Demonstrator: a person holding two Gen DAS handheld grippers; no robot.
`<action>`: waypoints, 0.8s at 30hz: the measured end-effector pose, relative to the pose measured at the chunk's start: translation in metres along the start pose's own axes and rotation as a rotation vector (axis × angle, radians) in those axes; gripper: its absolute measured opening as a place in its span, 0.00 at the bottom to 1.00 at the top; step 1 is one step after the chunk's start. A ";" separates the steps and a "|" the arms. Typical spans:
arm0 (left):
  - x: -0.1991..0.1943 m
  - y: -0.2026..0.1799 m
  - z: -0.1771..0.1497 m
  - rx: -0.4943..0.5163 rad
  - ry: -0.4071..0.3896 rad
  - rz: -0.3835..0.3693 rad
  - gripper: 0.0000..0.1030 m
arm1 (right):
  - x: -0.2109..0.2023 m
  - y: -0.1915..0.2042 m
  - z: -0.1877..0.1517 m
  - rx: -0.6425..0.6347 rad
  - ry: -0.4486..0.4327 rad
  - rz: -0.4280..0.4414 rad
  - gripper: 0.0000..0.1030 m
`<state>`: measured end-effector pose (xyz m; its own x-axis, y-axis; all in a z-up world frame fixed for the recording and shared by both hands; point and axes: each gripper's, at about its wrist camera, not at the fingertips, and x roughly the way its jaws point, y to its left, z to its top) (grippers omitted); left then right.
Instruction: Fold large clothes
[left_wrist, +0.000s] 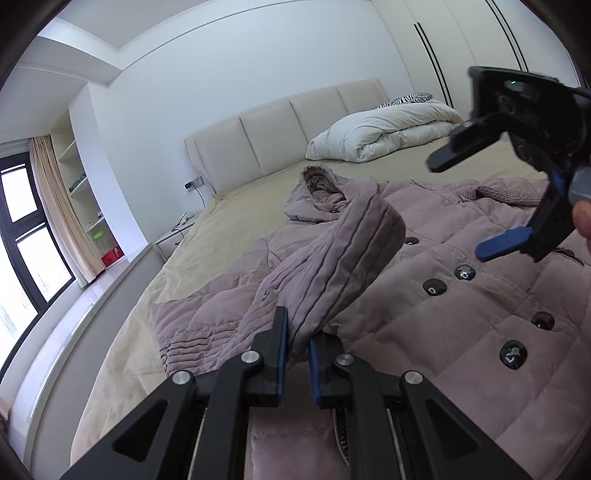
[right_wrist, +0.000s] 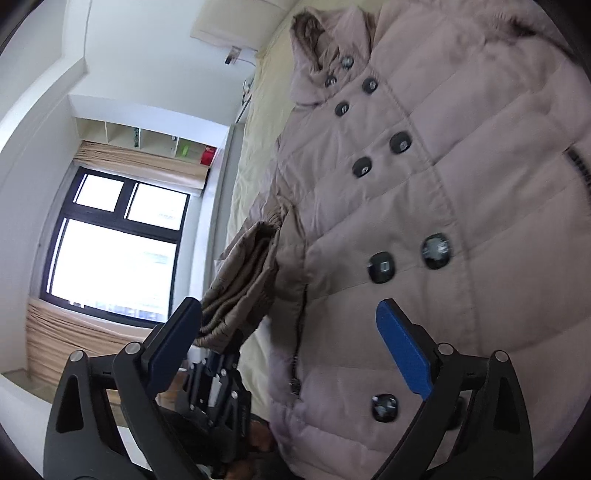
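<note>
A mauve quilted coat (left_wrist: 443, 280) with black buttons and a fur-trimmed hood (left_wrist: 317, 181) lies face up on the bed (left_wrist: 236, 229). My left gripper (left_wrist: 297, 332) is shut on the cuff of the coat's left sleeve (left_wrist: 332, 258) and holds it lifted over the coat's front. My right gripper (left_wrist: 476, 206) hovers open above the coat's chest. In the right wrist view the right gripper (right_wrist: 291, 332) is open and empty over the coat (right_wrist: 461, 184), and the left gripper (right_wrist: 218, 384) holds the ribbed cuff (right_wrist: 240, 291) at lower left.
A folded white duvet (left_wrist: 384, 133) and a zebra pillow (left_wrist: 406, 99) lie at the head of the bed by the padded headboard (left_wrist: 280, 136). A nightstand (left_wrist: 173, 236), shelves (left_wrist: 85, 206) and a window (right_wrist: 114, 251) stand along the left side.
</note>
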<state>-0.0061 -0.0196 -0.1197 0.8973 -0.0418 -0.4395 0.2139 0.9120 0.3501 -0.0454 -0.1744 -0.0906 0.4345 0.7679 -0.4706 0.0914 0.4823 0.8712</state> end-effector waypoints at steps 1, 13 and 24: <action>0.002 -0.005 0.001 0.010 -0.001 0.005 0.10 | 0.013 0.000 0.004 0.022 0.024 0.028 0.89; 0.004 -0.019 -0.007 0.026 -0.002 -0.006 0.11 | 0.093 0.047 0.019 -0.018 0.176 0.104 0.76; -0.002 -0.012 -0.006 -0.015 -0.030 -0.009 0.18 | 0.120 0.055 0.024 -0.104 0.207 0.018 0.18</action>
<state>-0.0130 -0.0280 -0.1285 0.9064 -0.0621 -0.4178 0.2166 0.9175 0.3335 0.0329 -0.0660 -0.0958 0.2417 0.8414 -0.4834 -0.0118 0.5007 0.8656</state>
